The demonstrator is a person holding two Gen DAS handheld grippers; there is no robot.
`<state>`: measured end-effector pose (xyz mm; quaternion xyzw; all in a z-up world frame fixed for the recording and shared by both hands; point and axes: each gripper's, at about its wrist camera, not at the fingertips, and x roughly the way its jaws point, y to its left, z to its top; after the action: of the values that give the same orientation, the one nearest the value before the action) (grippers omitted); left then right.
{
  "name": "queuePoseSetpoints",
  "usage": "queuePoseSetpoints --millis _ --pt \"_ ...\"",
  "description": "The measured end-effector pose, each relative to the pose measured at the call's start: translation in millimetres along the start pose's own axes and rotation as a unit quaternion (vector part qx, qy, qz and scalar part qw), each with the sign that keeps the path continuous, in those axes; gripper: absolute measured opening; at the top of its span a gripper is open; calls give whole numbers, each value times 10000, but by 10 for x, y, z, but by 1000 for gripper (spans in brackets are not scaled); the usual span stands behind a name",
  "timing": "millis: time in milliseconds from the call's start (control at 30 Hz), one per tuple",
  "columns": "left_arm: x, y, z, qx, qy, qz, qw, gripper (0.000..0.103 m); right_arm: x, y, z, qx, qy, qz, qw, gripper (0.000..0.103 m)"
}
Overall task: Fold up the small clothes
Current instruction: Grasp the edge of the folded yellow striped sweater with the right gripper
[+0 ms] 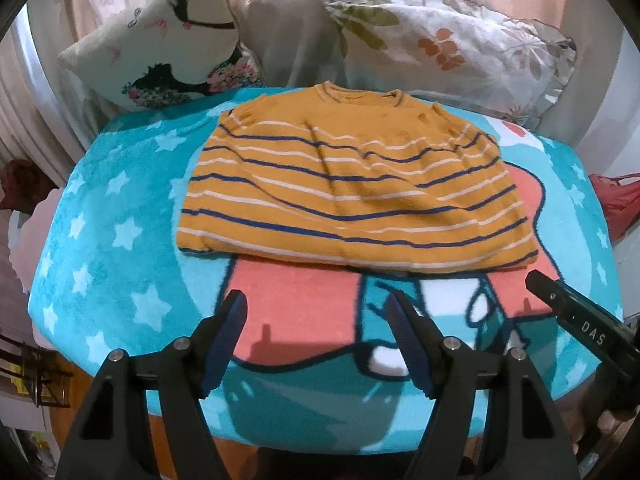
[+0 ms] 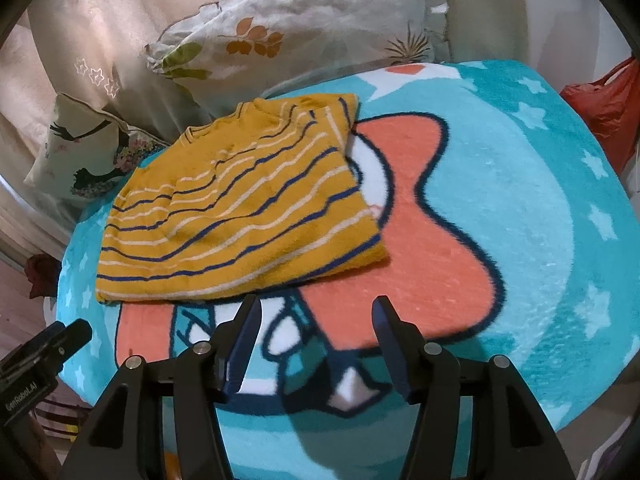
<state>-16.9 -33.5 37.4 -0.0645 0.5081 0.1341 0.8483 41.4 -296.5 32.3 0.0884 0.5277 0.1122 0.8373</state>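
Note:
A small mustard-yellow shirt [image 1: 352, 184] with blue and white stripes lies flat on a turquoise star-patterned blanket [image 1: 116, 208], collar toward the pillows, sleeves tucked in. It also shows in the right wrist view [image 2: 240, 208], left of centre. My left gripper [image 1: 316, 312] is open and empty, just in front of the shirt's hem. My right gripper [image 2: 316, 316] is open and empty, near the hem's right corner. The right gripper's finger shows in the left wrist view [image 1: 576, 316], at the right. The left gripper's body shows in the right wrist view [image 2: 40, 356], at the lower left.
Two pillows [image 1: 448, 48] [image 1: 160, 48] lean against a curtain behind the shirt. A red bag [image 2: 604, 108] sits off the blanket's right side. The blanket [image 2: 540, 200] has a pink cartoon figure and drops off at the near edge.

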Motion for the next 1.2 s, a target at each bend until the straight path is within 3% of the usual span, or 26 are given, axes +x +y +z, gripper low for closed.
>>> queuePoseSetpoints --millis 433,800,1067,1200 --pt "406 1299 249 -755 336 72 9966 72 505 1150 27 -559 325 -36 9979 63" --pt "763 2231 348 -1066 647 172 9921 72 1002 2325 168 -1311 554 137 9897 63" --pt "880 2664 309 -1279 793 168 9885 72 1492 3137 336 -1893 710 62 9793 63" --pt "910 2785 282 -1344 828 123 9874 72 1698 3420 376 -2150 675 -205 9741 67"
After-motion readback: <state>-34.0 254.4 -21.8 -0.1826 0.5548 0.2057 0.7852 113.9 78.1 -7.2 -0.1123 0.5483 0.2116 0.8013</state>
